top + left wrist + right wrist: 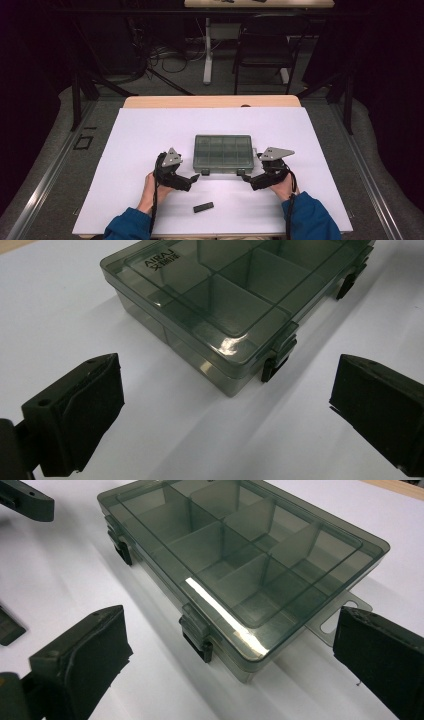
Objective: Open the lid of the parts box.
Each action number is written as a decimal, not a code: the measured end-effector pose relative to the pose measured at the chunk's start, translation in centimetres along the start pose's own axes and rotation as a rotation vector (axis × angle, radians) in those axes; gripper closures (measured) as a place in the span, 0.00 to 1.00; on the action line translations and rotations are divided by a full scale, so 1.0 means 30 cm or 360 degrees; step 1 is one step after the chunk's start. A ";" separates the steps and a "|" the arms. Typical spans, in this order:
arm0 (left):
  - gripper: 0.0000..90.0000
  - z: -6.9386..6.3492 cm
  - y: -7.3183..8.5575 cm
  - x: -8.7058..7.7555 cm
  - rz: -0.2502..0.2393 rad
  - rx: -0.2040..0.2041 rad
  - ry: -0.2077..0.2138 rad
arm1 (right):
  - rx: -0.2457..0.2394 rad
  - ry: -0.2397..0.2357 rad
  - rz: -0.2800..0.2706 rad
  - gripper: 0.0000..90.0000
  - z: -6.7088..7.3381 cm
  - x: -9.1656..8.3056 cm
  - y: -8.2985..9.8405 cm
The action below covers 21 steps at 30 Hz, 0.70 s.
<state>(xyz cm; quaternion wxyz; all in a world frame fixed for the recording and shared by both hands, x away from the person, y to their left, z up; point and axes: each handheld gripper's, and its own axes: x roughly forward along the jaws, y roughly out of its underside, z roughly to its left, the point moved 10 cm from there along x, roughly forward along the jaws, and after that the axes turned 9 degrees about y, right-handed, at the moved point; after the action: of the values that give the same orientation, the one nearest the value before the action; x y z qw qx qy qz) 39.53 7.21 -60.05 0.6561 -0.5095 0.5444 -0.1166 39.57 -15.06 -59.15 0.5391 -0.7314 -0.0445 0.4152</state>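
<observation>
Both grippers, left (194,177) and right (244,177), stood wide open at the near corners of the closed box (223,154); clumsy prying at its clasps risked shoving the light box away.

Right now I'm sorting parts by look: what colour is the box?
Smoky grey-green see-through box, best in the right gripper view.

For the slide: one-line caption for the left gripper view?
Open left gripper faces the closed smoky compartment box, one front latch just ahead between its jaws.
</observation>
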 end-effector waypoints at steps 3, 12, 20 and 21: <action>0.01 -0.001 -0.005 0.015 0.0017 0.0001 0.0006 | -0.0004 0.0005 0.0026 0.02 -0.004 0.007 0.008; 0.04 -0.001 -0.003 0.041 0.0059 -0.0007 0.0005 | -0.0009 0.0018 0.0065 0.07 -0.010 0.018 0.019; 0.11 0.000 -0.002 0.056 0.0074 -0.0003 0.0003 | -0.0002 0.0042 0.0082 0.13 -0.016 0.025 0.025; 0.12 0.000 -0.001 0.057 0.0077 -0.0001 0.0000 | -0.0001 0.0046 0.0087 0.15 -0.017 0.026 0.027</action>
<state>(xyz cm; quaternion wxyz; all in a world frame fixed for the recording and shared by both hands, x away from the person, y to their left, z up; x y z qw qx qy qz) 40.19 5.99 -61.05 0.6584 -0.4965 0.5566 -0.1005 40.10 -15.36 -60.23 0.5278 -0.7385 -0.0168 0.4192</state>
